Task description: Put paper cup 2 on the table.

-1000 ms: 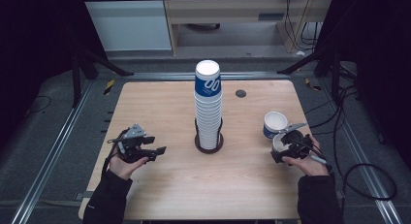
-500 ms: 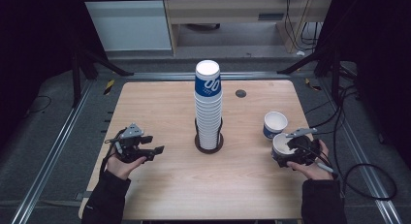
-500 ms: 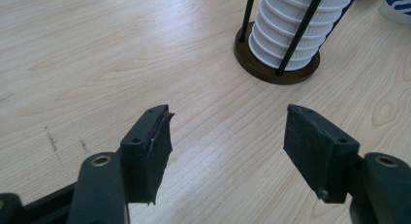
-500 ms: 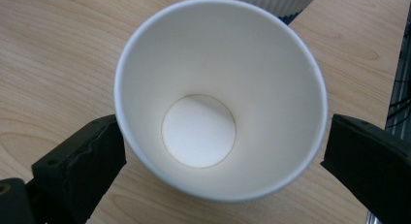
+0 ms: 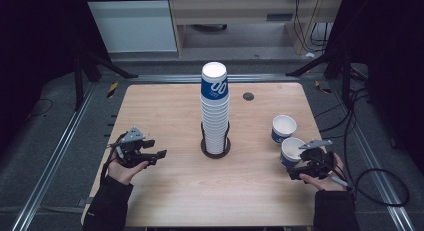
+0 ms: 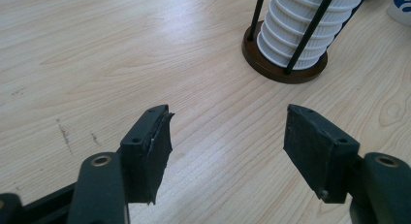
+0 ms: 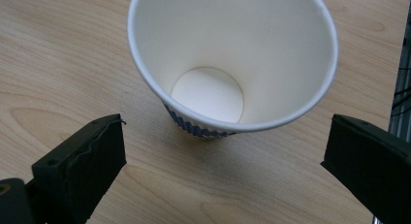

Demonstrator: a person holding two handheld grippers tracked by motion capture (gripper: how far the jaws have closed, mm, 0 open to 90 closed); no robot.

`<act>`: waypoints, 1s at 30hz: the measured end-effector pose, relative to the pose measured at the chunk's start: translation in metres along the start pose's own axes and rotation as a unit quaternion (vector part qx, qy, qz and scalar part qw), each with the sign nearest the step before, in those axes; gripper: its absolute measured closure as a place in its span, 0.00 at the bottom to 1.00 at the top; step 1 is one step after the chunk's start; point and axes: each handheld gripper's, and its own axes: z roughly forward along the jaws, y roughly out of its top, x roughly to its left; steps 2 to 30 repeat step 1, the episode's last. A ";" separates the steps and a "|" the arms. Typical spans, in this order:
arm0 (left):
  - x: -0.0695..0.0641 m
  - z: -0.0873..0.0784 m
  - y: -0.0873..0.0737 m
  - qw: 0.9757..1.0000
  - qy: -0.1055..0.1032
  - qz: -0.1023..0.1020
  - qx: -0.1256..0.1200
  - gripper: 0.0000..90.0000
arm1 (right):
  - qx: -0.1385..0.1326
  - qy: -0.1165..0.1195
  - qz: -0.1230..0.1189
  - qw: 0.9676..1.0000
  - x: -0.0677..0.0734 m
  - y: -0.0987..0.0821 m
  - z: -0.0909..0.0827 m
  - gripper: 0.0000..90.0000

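A tall stack of white and blue paper cups [image 5: 215, 108] stands in a dark wire holder [image 5: 216, 150] at the table's middle. Its lower part [image 6: 303, 30] lies ahead of my left gripper [image 6: 228, 132]. That gripper [image 5: 159, 155] rests at the table's left, open, nothing between its pads. Two single cups stand upright at the right, a farther cup [image 5: 284, 127] and a nearer cup [image 5: 291, 150]. My right gripper [image 5: 296, 167] sits just behind the nearer one. The gripper [image 7: 228, 151] is open, and the cup [image 7: 232, 59] stands free just beyond its jaws.
The wooden table [image 5: 175, 111] has a small dark round hole [image 5: 248, 96] at the back right. Metal rails run along both sides of the table, and cables lie on the floor at the right. The right edge of the table is close to my right hand.
My right gripper has drawn back toward the person from the nearer cup, which stays standing on the table. The left gripper has kept its place.
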 end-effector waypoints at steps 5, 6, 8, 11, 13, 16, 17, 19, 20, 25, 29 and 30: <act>0.001 0.000 0.000 1.000 0.001 0.000 0.001 0.37 | 0.001 0.001 0.001 1.000 0.000 -0.001 0.000 0.02; 0.001 0.000 0.000 1.000 0.001 0.000 0.001 0.37 | 0.001 0.001 0.001 1.000 0.000 -0.001 0.000 0.02; 0.001 0.000 0.000 1.000 0.001 0.000 0.001 0.37 | 0.001 0.001 0.001 1.000 0.000 -0.001 0.000 0.02; 0.001 0.000 0.000 1.000 0.001 0.000 0.001 0.37 | 0.001 0.001 0.001 1.000 0.000 -0.001 0.000 0.02; 0.001 0.000 0.000 1.000 0.001 0.000 0.001 0.37 | 0.001 0.001 0.001 1.000 0.000 -0.001 0.000 0.02; 0.001 0.000 0.000 1.000 0.001 0.000 0.001 0.37 | 0.001 0.001 0.001 1.000 0.000 -0.001 0.000 0.02; 0.001 0.000 0.000 1.000 0.001 0.000 0.001 0.37 | 0.001 0.001 0.001 1.000 0.000 -0.001 0.000 0.02; 0.001 0.000 0.000 1.000 0.001 0.000 0.001 0.37 | 0.001 0.001 0.001 1.000 0.000 -0.001 0.000 0.02; 0.001 0.000 0.000 1.000 0.001 0.000 0.001 0.37 | 0.001 0.001 0.001 1.000 0.000 -0.001 0.000 0.02; 0.001 0.000 0.000 1.000 0.001 0.000 0.001 0.37 | 0.001 0.001 0.001 1.000 0.000 -0.001 0.000 0.02; 0.001 0.000 0.000 1.000 0.001 0.000 0.001 0.37 | 0.001 0.001 0.001 1.000 0.000 -0.001 0.000 0.02; 0.001 0.000 0.000 1.000 0.001 0.000 0.001 0.37 | 0.001 0.001 0.001 1.000 0.000 -0.001 0.000 0.02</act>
